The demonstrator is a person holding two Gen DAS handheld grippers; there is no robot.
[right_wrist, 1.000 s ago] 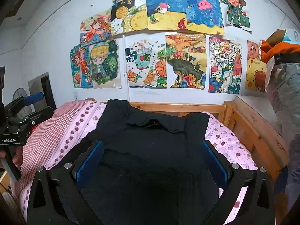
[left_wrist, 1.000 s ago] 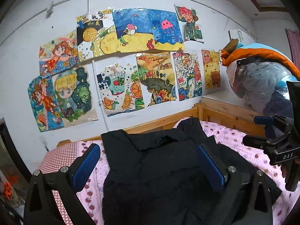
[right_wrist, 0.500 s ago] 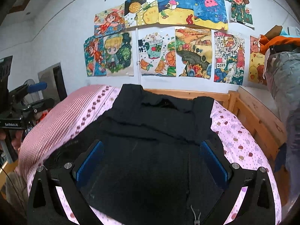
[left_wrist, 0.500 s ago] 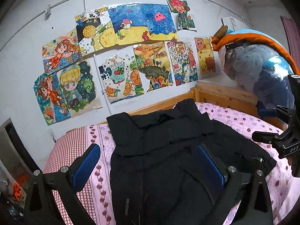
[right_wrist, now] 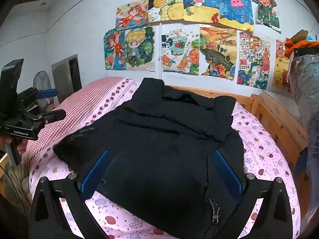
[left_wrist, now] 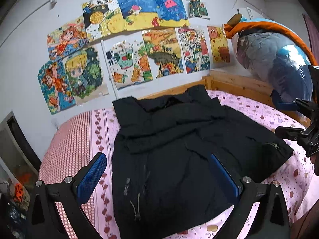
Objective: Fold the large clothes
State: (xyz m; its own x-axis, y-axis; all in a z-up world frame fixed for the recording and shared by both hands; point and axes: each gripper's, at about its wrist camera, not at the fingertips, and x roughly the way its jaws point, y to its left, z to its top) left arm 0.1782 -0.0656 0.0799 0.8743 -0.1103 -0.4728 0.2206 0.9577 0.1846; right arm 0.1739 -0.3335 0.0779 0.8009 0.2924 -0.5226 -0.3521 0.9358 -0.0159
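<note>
On the pink patterned bedsheet [left_wrist: 265,111] the black jacket [left_wrist: 179,149] lies spread out, its collar toward the wooden bed frame [left_wrist: 235,83] and the wall of children's drawings [left_wrist: 151,39], one sleeve reaching out to the side over the sheet. In your left wrist view, the left gripper [left_wrist: 159,179] hangs above the lower part of the jacket with its jaws spread wide; the blue pads [left_wrist: 91,177] stand well apart, one over the sheet beside the jacket's edge and the other over the dark fabric, and nothing is clamped between them. Whether the pads brush the cloth you cannot tell from here. In your right wrist view, the right gripper [right_wrist: 161,171] also sits over the jacket's lower half, jaws wide apart, with both blue pads [right_wrist: 227,171] above black fabric and nothing pinched. A drawstring toggle [right_wrist: 214,214] shows near the hem, close to that gripper's right finger. Each gripper appears at the edge of the other's view, held off to the side of the bed. A plastic-wrapped bundle with an orange and blue cover [left_wrist: 273,59] rests against the bed frame at the far corner.
</note>
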